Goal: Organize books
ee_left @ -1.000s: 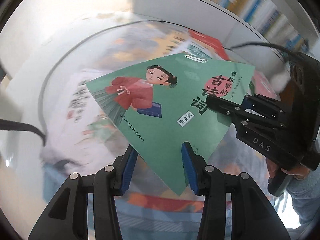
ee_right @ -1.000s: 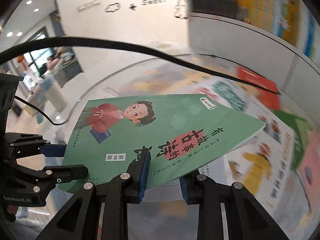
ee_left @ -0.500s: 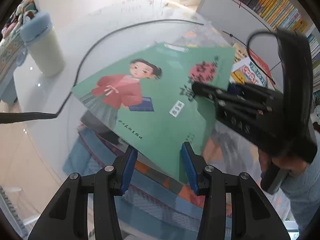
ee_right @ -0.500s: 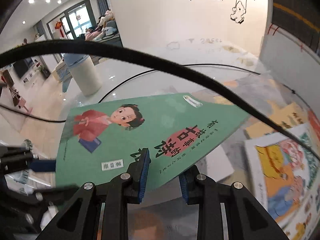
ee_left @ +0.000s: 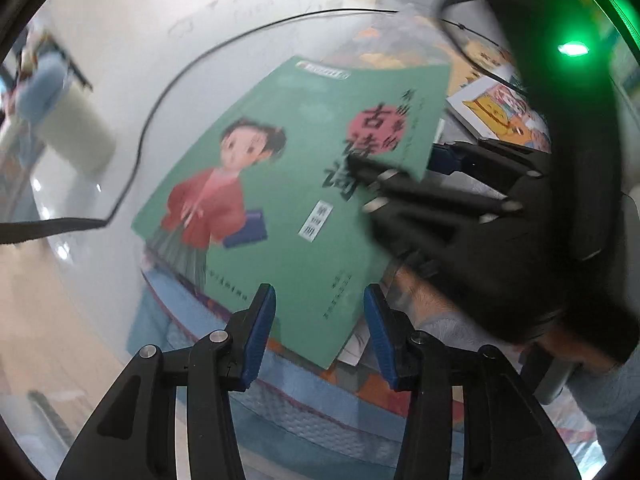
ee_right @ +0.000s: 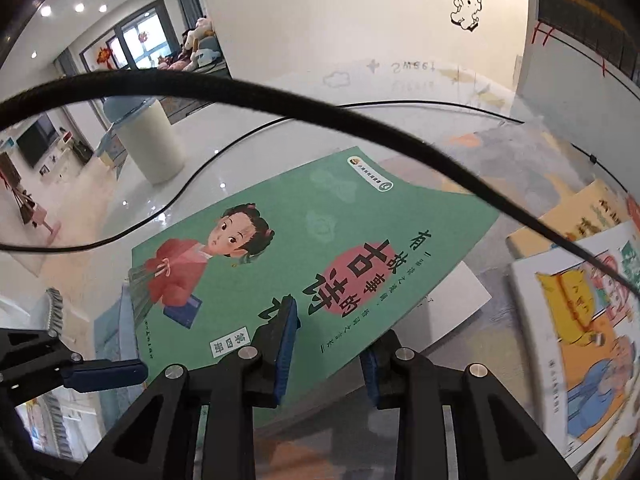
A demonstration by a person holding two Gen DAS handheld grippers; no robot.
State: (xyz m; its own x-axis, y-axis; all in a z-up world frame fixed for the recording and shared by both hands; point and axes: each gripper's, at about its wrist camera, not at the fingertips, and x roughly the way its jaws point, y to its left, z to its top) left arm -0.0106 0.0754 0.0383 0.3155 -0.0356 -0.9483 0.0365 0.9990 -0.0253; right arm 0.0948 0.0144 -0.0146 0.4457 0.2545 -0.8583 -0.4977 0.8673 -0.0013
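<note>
The book lies on top of a stack of books on the desk. Right of the book, more books lie spread flat on the desk. Behind the book and to its left, a stool stands on the floor beyond the desk's edge. A cable hangs across above the book.

The right gripper is opening its jaws around the near edge of a green book, one finger above the cover, one below. The left gripper is reaching in at its left; picture books are lying to its right on the glossy surface.
</note>
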